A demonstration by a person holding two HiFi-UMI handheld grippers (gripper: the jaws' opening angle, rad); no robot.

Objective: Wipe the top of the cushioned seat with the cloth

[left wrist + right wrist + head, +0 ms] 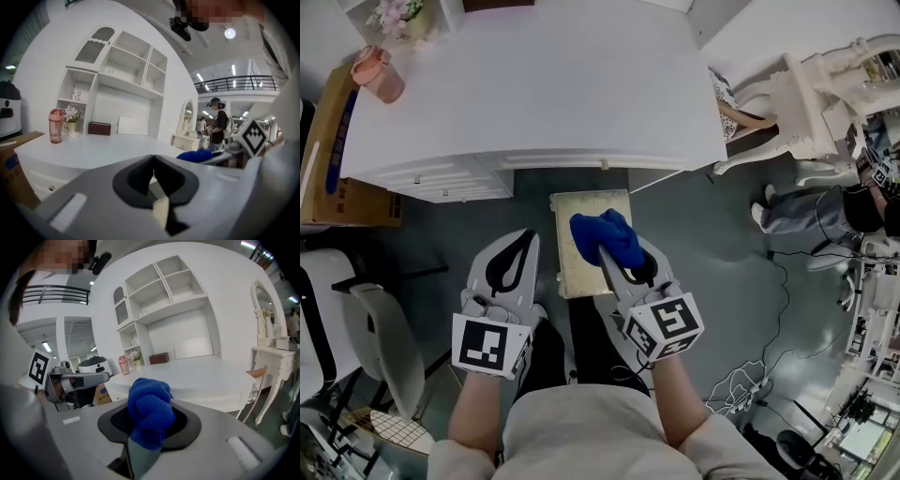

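Observation:
The cushioned seat point(572, 267) is a small beige square stool on the grey floor, just in front of the white desk. My right gripper point(614, 246) hovers over its right half, shut on a bunched blue cloth point(607, 234). In the right gripper view the cloth point(149, 411) bulges out between the jaws. My left gripper point(520, 246) is held to the left of the seat, shut with nothing in it; its jaw tips point(153, 155) meet. The cloth point(194, 155) also shows at the right of the left gripper view.
A white desk point(534, 94) with drawers stands beyond the seat, with a pink bottle point(380, 75) at its far left. A cardboard box point(337, 159) and a white chair point(384, 347) are at the left. An ornate white table point(825, 94), a person point(834, 206) and floor cables point(750, 384) are at the right.

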